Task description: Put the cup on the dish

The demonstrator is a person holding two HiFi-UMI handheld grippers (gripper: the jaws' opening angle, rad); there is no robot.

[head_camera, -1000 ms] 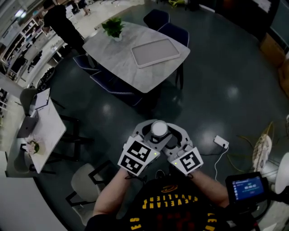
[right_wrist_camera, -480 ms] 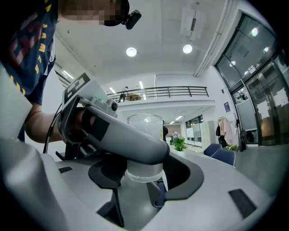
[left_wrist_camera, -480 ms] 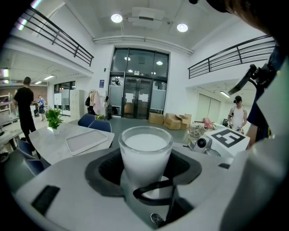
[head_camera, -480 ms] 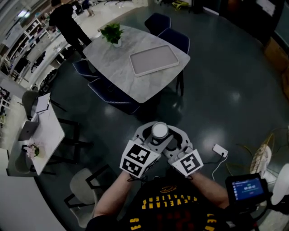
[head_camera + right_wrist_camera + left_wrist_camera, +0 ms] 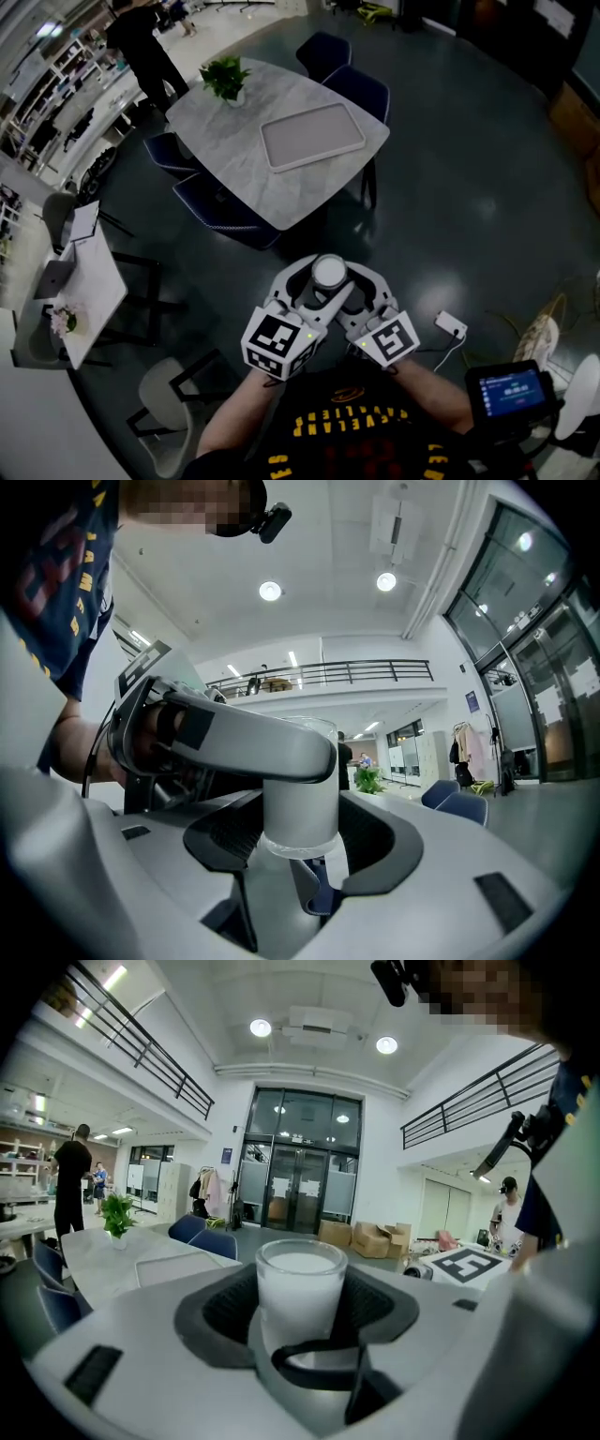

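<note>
I carry a frosted white cup [image 5: 330, 272] in the air over the dark floor. My left gripper [image 5: 322, 279] and right gripper [image 5: 350, 283] meet around it from either side, each shut on it, their curved jaws forming a ring. The cup [image 5: 301, 1293] stands upright between the left jaws' dark pads. In the right gripper view the cup [image 5: 300, 799] sits between the jaws, with a left jaw crossing its upper part. A grey rectangular tray-like dish [image 5: 312, 137] lies on the marble table [image 5: 234, 169] ahead; the dish [image 5: 173, 1267] also shows low at left.
Blue chairs [image 5: 361, 89] stand round the table and a potted plant [image 5: 225, 80] sits on its far corner. A person in black [image 5: 141, 42] stands beyond it. A small white table [image 5: 80, 281] is at the left. A white power strip [image 5: 450, 325] lies on the floor at right.
The table and its dish have shifted lower and nearer in the head view. Both grippers keep the same hold on the cup.
</note>
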